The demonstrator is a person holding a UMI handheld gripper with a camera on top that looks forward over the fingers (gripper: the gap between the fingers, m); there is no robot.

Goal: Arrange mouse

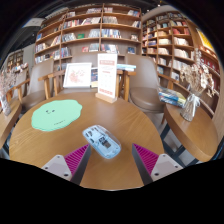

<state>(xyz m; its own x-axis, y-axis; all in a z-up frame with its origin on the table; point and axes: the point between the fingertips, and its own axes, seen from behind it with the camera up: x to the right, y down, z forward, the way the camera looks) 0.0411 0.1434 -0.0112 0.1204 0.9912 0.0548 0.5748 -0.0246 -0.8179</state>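
A light blue and white mouse (101,141) lies on the round wooden table (130,125), just ahead of my fingers and nearer the left one. A green mouse mat (56,114) lies on the table beyond and to the left of the mouse. My gripper (111,163) is open and empty, with its magenta pads (148,158) spread wide. The mouse's near end reaches in between the fingertips, close to the left pad (75,157), with a wide gap to the right one.
Two upright sign cards (106,77) stand at the far edge of the table. Wooden chairs (146,95) stand round the table. Bookshelves (90,30) line the back wall. A second table (192,125) with small objects stands to the right.
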